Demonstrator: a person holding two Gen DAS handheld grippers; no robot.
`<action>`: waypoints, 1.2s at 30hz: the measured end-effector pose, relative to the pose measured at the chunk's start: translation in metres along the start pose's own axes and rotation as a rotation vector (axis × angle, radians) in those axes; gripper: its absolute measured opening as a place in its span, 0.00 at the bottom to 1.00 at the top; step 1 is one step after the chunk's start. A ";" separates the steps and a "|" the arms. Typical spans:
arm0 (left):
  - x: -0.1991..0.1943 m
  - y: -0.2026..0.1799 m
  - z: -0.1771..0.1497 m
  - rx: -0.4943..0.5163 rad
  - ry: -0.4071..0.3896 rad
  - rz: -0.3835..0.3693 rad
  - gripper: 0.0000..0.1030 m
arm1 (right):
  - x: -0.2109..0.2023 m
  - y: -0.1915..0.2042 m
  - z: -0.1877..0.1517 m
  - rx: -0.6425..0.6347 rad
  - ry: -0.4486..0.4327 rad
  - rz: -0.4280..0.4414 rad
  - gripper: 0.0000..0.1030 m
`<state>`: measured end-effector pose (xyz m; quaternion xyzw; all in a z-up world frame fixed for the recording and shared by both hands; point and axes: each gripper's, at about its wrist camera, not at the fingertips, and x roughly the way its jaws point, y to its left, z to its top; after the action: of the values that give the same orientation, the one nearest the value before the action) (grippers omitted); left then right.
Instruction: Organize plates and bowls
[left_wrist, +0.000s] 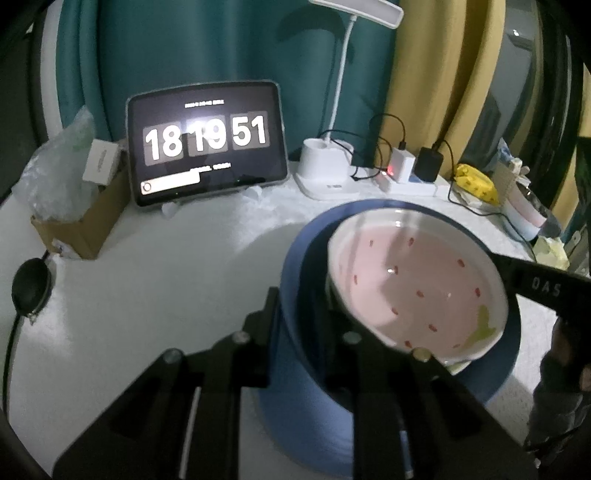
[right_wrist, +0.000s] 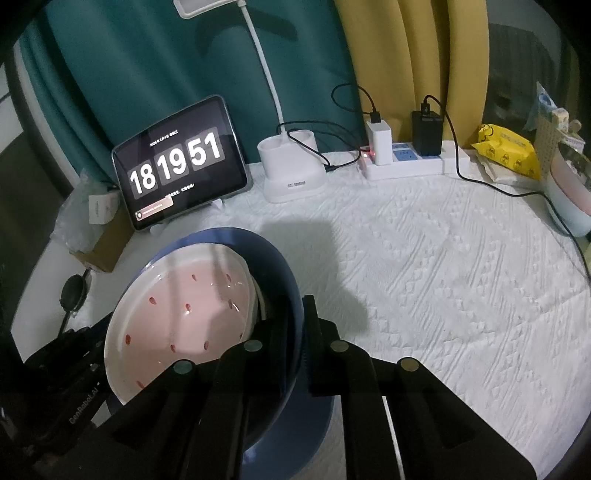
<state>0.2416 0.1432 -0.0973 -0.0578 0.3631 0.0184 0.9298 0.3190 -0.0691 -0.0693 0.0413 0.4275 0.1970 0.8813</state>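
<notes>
Left gripper (left_wrist: 295, 325) clamped on the near-left rim of the blue bowl (left_wrist: 291, 273). Inside that bowl, tilted, a pink plate (left_wrist: 413, 291) with red flecks, leaning toward the right. Right gripper (right_wrist: 295, 332) pinched narrow on the bowl's right rim, plate just left of its fingers. Bowl standing near the front of the white quilted table (right_wrist: 443, 277), tablet clock (right_wrist: 177, 162) far behind.

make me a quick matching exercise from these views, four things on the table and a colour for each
Things:
1. large bowl
2. plate inside it
3. wipes packet
4. desk lamp base

Colours:
a. yellow
b. white
c. blue
d. pink centre with red specks

Pairs: 1-c, 2-d, 3-a, 4-b
</notes>
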 end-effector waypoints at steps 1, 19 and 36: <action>0.000 0.001 0.000 -0.003 0.000 0.001 0.17 | 0.000 0.000 0.000 0.001 -0.001 0.000 0.08; -0.010 0.009 -0.006 -0.034 -0.001 0.102 0.36 | -0.007 -0.008 -0.008 -0.028 -0.014 -0.045 0.43; -0.022 0.008 -0.014 -0.066 0.027 0.098 0.37 | -0.018 -0.009 -0.017 -0.048 -0.018 -0.053 0.49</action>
<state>0.2157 0.1502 -0.0933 -0.0708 0.3772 0.0749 0.9204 0.2989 -0.0861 -0.0692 0.0109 0.4155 0.1834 0.8908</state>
